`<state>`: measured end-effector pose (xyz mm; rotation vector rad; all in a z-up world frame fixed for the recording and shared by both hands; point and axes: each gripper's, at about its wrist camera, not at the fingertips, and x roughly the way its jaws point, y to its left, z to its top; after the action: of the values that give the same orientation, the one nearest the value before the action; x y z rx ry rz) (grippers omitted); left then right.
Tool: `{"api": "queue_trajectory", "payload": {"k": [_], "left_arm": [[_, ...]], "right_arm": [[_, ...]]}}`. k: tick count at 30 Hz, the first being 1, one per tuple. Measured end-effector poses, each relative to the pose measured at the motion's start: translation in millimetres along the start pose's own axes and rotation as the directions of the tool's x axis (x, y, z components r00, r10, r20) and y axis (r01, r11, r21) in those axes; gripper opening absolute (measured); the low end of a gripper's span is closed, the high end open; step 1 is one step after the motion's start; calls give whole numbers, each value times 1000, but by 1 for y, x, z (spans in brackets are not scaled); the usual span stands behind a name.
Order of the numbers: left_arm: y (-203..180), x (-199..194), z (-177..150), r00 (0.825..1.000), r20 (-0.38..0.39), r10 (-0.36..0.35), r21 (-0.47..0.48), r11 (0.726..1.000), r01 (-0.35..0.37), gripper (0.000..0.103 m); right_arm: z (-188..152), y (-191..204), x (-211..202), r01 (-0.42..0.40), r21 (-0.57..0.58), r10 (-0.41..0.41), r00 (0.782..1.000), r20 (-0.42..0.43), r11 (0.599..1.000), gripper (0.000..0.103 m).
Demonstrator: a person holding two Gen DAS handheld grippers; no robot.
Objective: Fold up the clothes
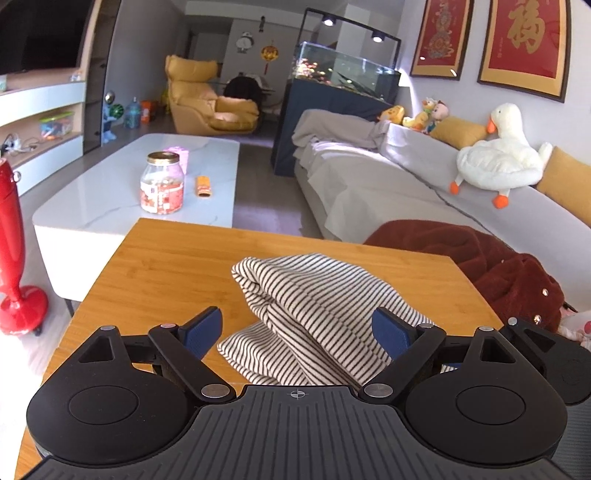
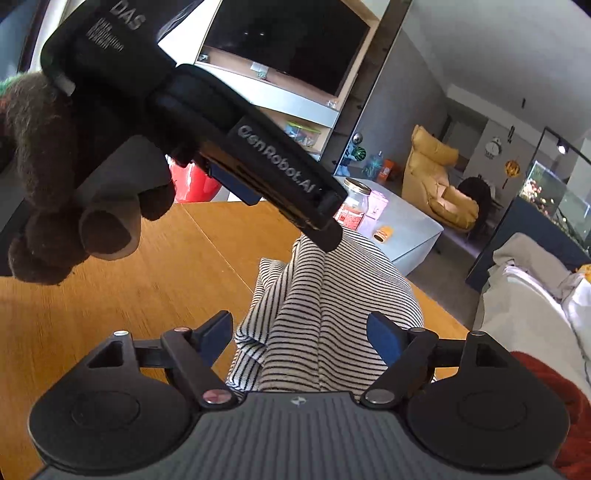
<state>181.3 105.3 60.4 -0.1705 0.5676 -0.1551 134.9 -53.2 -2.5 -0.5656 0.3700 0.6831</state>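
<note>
Garment (image 1: 314, 314), striped, is lying bunched on the wooden table (image 1: 166, 266), between the spread jaws of left gripper (image 1: 295, 328) and right gripper (image 2: 299, 332); nothing is pinched. Mid-fold is judged. Next, an edge must be found and gripped.

Daylight is filling the room, washing the white sofa cover (image 1: 354, 177) and glaring off the marble coffee table (image 1: 122, 192). Two spotlights (image 1: 352, 28) are glowing over the fish tank. The fisheye lenses are bending walls and frames at the edges, with dark corners. In the right wrist view the gloved hand (image 2: 70, 177) is sitting close, shadowed and soft, while the wooden table (image 1: 166, 266) is looking sharp.
</note>
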Motion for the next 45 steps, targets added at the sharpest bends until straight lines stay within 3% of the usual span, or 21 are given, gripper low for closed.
{"api": "queue_trajectory", "payload": {"k": [6, 8, 13, 14, 16, 19, 25, 27, 29, 31, 33, 34, 38, 40, 41, 44, 45], "left_arm": [[4, -2, -2, 1000, 5, 18, 4, 1000, -18, 92], [6, -3, -3, 1000, 5, 21, 3, 1000, -21, 92], [10, -4, -5, 1000, 1, 23, -7, 1000, -23, 92], [11, -4, -5, 1000, 0, 23, -10, 1000, -23, 92], [12, -4, -5, 1000, 1, 23, -16, 1000, -23, 93], [16, -4, -5, 1000, 1, 26, -28, 999, -26, 93], [28, -2, -13, 999, -34, 33, -81, 996, -36, 93], [38, -2, -19, 998, -60, 35, -125, 991, -42, 93], [48, -1, -25, 996, -79, 35, -173, 984, -49, 93], [59, -1, -30, 995, -92, 27, -227, 973, -47, 93], [66, -1, -33, 995, -99, 11, -272, 961, -38, 92], [68, -1, -35, 995, -102, 3, -285, 958, -32, 92], [61, 0, -38, 993, -114, -35, -280, 960, 1, 91], [54, 3, -40, 989, -120, -83, -276, 960, 47, 90], [49, 7, -41, 984, -127, -128, -286, 954, 87, 88], [34, 28, -49, 957, -166, -238, -310, 934, 178, 75], [28, 36, -52, 947, -184, -263, -314, 929, 197, 66]], "right_arm": [[-2, 8, 29, 52, -20, -52, 998, -40, 998, 80], [1, 1, 29, 32, 16, -31, 999, -43, 999, 75], [12, -20, 18, -14, 69, 15, 1000, -22, 997, 38], [15, -25, 15, -14, 68, 15, 1000, -12, 998, 35], [22, -32, 7, 14, 55, -15, 1000, 16, 998, 19], [29, -45, -3, 4, 63, -5, 1000, 30, 998, 19], [5, -24, 9, -73, -12, 72, 995, -68, 997, 20], [2, -13, 10, -39, -73, 36, 998, -47, 997, 22], [2, -8, 11, 17, -116, -17, 1000, -4, 993, 30], [4, -6, 12, 41, -117, -39, 999, 22, 992, 54], [6, -5, 15, 50, -103, -47, 998, 34, 993, 64], [6, -6, 19, 44, -89, -42, 999, 26, 995, 65], [4, -23, 37, 28, 30, -28, 1000, -10, 999, 62], [7, -47, 30, -10, 163, 11, 1000, -5, 987, 34], [8, -60, 25, -25, 226, 26, 1000, 0, 974, 30], [10, -87, 18, 0, 284, -3, 1000, 9, 959, 25], [11, -95, 15, 8, 292, -12, 1000, 13, 957, 23]]}}
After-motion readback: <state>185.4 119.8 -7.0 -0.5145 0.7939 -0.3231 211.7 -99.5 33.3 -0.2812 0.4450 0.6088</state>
